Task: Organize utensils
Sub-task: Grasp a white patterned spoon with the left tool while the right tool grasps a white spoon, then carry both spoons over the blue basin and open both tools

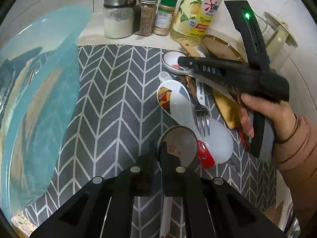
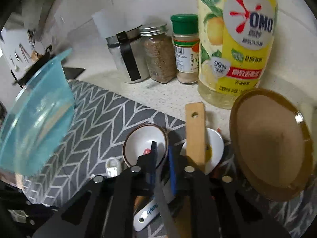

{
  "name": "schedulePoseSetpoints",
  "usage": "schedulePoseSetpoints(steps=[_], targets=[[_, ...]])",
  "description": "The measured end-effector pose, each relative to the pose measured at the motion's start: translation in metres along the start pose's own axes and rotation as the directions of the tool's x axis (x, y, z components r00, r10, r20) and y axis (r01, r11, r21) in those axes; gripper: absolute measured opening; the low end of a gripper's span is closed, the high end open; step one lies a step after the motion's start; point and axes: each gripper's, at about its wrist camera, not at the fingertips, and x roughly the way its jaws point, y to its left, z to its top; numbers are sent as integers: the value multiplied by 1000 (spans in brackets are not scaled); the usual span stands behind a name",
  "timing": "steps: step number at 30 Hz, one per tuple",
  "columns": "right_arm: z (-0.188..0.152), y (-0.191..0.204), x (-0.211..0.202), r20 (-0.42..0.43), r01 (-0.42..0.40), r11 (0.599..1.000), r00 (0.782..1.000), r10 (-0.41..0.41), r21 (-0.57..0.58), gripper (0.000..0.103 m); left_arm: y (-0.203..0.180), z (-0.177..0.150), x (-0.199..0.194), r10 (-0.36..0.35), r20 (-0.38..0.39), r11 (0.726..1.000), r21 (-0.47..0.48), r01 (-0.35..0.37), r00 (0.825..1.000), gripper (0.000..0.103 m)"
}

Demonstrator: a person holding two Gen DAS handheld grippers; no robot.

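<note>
My left gripper (image 1: 160, 158) is shut on a grey ceramic spoon with a small flower print (image 1: 178, 142), its white handle running back between the fingers. A pile of utensils lies on the patterned mat: a white spoon with a colourful print (image 1: 174, 101), a metal fork (image 1: 204, 123), a red-handled piece (image 1: 206, 154). My right gripper (image 1: 183, 62) reaches into the pile from the right. In the right wrist view it (image 2: 161, 150) is shut on a thin metal utensil handle (image 2: 164, 204), above a brown-rimmed white spoon (image 2: 144, 144) and a wooden spatula (image 2: 195, 130).
A blue glass bowl (image 1: 37, 91) stands at the left on the grey chevron mat (image 1: 118, 91). Spice jars (image 1: 146, 15) and a yellow detergent bottle (image 1: 198, 10) line the back wall. An amber glass ladle (image 2: 271, 144) lies at the right. A kettle (image 1: 281, 35) stands far right.
</note>
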Motion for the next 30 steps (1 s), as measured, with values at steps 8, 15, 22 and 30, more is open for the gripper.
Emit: schedulePoseSetpoints(steps=[8,15,22,30], targets=[[-26,-39,-36,131,-182,901,981,141,394,6,5,3,-26,-58,34,998,-25,59,998,6],[-44,-38,-83,270,-250,806,956,117,536,6,4,10,-59,-114,75,993,-8,115,991,5],[-43,-24,-140,374,-266,792,926,51,549,6,13,22,-94,-154,128,988,22,153,980,5],[-20,18,-196,461,-279,823,887,24,495,6,42,39,-159,-229,232,972,7,234,945,5]])
